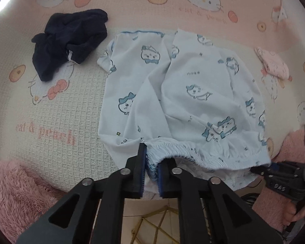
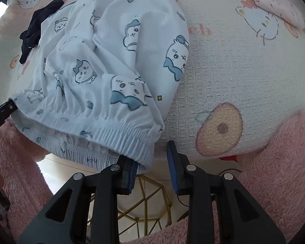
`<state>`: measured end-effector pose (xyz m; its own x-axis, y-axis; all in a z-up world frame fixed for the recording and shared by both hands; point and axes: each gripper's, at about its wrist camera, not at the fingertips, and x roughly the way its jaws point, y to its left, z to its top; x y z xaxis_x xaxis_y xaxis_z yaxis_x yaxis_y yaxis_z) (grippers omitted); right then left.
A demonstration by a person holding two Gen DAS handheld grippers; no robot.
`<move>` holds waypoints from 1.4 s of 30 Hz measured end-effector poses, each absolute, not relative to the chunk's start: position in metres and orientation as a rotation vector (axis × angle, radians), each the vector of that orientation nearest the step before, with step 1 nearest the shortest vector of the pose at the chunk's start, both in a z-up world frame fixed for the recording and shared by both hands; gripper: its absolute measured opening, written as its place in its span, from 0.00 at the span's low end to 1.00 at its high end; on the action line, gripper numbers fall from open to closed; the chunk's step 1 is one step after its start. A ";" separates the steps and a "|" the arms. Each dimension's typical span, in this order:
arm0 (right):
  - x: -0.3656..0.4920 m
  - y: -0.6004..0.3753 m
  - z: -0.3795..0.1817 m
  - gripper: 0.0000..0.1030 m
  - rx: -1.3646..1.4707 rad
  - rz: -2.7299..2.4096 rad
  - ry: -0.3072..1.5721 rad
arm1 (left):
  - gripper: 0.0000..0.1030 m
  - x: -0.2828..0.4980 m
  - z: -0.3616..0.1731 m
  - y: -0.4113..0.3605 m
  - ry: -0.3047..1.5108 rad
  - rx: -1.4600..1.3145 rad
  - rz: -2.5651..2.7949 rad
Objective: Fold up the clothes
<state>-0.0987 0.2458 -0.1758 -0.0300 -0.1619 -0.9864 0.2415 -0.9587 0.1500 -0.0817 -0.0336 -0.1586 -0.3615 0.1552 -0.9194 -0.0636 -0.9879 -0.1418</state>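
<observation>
Light blue shorts (image 1: pixel 193 93) with cartoon prints lie spread on the printed blanket (image 1: pixel 50 101), their elastic waistband (image 1: pixel 193 156) at the near edge. My left gripper (image 1: pixel 152 158) is shut on the waistband's left end, with bunched fabric between its blue pads. In the right wrist view the shorts (image 2: pixel 103 50) fill the upper left. The waistband's right corner (image 2: pixel 140 156) sits between the fingers of my right gripper (image 2: pixel 150 158), against the left pad; the right pad stands apart from it, so the jaws are open. The left gripper's tip (image 2: pixel 8 105) shows at the waistband's far end.
A crumpled dark navy garment (image 1: pixel 71 40) lies at the back left of the blanket. A folded pink garment (image 1: pixel 274 65) lies at the back right. Pink fluffy sleeves (image 1: pixel 14 193) flank both grippers. A gold wire frame (image 2: pixel 152 199) stands on the floor below the near edge.
</observation>
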 end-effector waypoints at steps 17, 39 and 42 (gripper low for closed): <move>-0.113 0.236 0.198 0.12 0.826 -2.541 -0.021 | 0.09 -0.093 0.144 -0.064 -0.221 -0.903 2.556; -0.098 0.248 0.126 0.15 0.821 -2.705 0.013 | 0.12 -0.132 0.059 -0.021 0.047 -1.119 2.581; -0.117 0.250 0.007 0.15 1.218 -2.641 0.082 | 0.11 -0.155 -0.067 -0.009 -0.006 -1.493 2.449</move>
<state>-0.1173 0.2500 0.0068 -0.6274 -0.1852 -0.7563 0.2317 -0.9717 0.0457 -0.1555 -0.0087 -0.0668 -0.4308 0.2328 -0.8719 -0.2284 -0.9628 -0.1442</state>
